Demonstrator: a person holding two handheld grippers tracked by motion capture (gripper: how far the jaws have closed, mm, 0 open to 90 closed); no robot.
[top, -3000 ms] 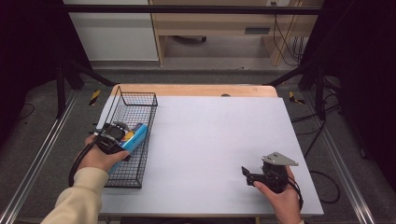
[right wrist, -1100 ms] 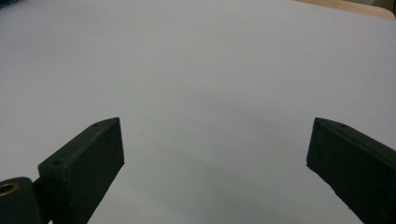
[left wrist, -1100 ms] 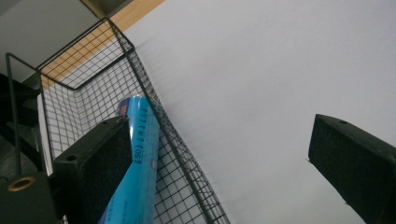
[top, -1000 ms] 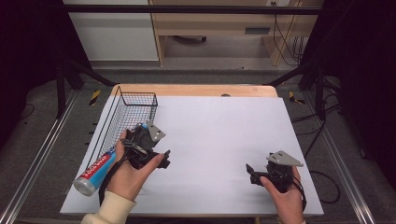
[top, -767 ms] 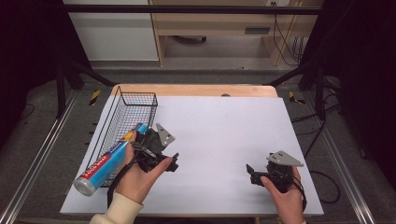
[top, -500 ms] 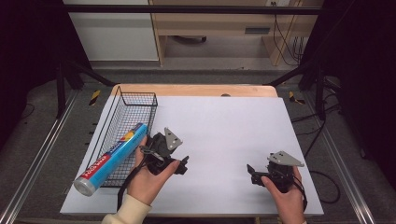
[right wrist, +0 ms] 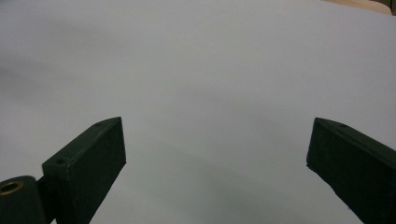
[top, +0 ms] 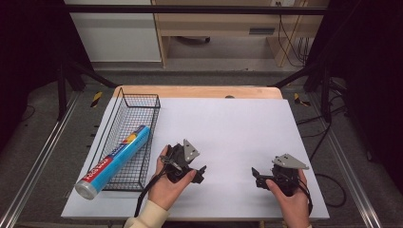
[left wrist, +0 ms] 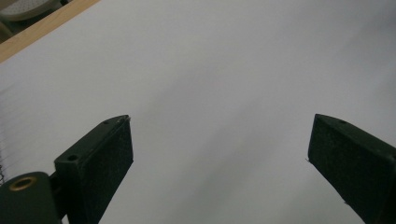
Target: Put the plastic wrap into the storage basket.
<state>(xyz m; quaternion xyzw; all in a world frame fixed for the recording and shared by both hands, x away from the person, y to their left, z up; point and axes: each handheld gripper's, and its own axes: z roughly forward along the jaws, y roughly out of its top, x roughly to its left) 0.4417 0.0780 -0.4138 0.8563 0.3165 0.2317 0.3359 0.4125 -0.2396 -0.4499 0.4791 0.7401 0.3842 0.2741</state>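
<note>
The long blue, red-ended cylindrical tube (top: 113,161) lies slantwise in the black wire-mesh basket (top: 142,101) at the left of the white table (top: 237,123), its silver-capped near end sticking out over the basket's near rim. 3 seconds ago the left gripper (top: 198,172) held that tube inside the basket; now it is beside the basket over bare tabletop, jaws spread wide and empty. The right gripper (top: 256,174), near the front right, has barely moved, jaws likewise wide apart and empty.
</note>
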